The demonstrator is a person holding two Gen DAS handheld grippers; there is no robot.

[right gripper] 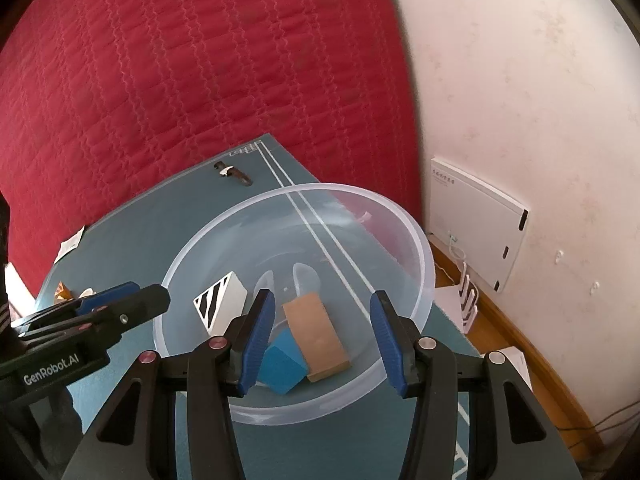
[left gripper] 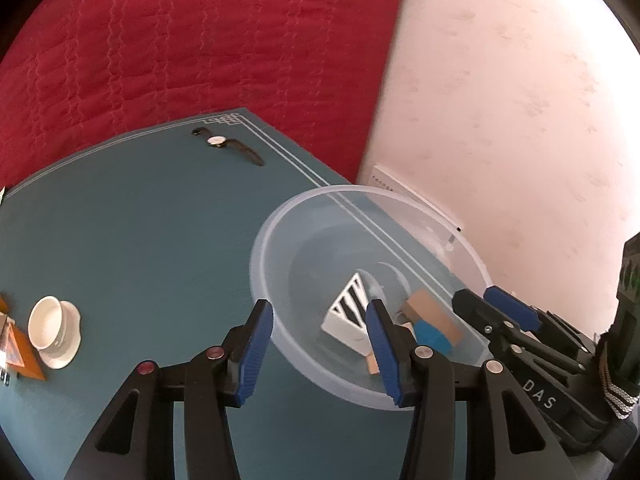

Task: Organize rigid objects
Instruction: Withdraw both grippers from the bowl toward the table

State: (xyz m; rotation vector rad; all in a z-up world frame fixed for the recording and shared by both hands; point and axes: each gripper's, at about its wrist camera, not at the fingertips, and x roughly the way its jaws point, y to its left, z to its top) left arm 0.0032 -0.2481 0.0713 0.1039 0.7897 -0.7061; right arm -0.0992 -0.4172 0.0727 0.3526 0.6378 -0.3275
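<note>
A clear plastic bowl (left gripper: 276, 236) (right gripper: 416, 248) stands on the teal mat near its right edge. Inside lie a white box with black stripes (left gripper: 346, 314) (right gripper: 220, 300), a brown block (left gripper: 434, 312) (right gripper: 316, 330) and a blue block (left gripper: 432, 336) (right gripper: 282, 362). My left gripper (left gripper: 320, 352) is open and empty, held at the bowl's near left rim. My right gripper (right gripper: 322, 344) is open and empty, held over the bowl's near side above the blocks. Each gripper shows in the other's view, the left (right gripper: 132, 300) and the right (left gripper: 486, 306).
A wristwatch (left gripper: 228, 146) (right gripper: 234, 174) lies at the mat's far corner. A white cup on a saucer (left gripper: 54, 330) and an orange box (left gripper: 20, 354) sit at the left. A red quilt (left gripper: 200, 40) lies behind the table. A white wall (right gripper: 520, 80) and a white panel (right gripper: 476, 216) are at the right.
</note>
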